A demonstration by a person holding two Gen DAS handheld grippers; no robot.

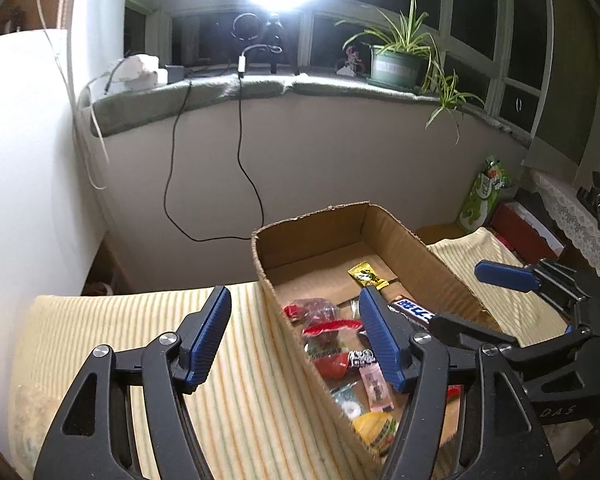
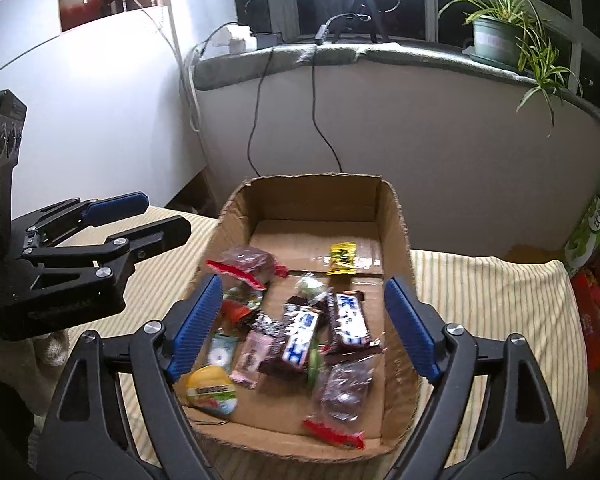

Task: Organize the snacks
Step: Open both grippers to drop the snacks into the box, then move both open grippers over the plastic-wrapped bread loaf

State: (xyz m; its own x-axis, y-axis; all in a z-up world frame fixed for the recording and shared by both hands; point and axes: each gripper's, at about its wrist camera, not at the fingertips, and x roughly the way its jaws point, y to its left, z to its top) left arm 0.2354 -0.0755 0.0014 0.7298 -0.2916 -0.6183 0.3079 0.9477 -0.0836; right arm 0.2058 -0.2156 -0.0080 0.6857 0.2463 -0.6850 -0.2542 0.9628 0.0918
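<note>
A: Status? Both grippers empty. Left gripper [image 1: 296,332] has jaws apart, straddling the box [image 2: 396,240] wall. Right gripper [image 2: 304,326] is spread wide above the snacks [image 2: 300,332].

B: So the snacks are all in the box, on the striped cloth [image 1: 228,380]. Looks like a drop-off just finished.

A: Next: find whatever's still loose. None seen on the cloth.

B: Near box corner is hidden behind the jaws, and the wrappers are blurry.
</note>
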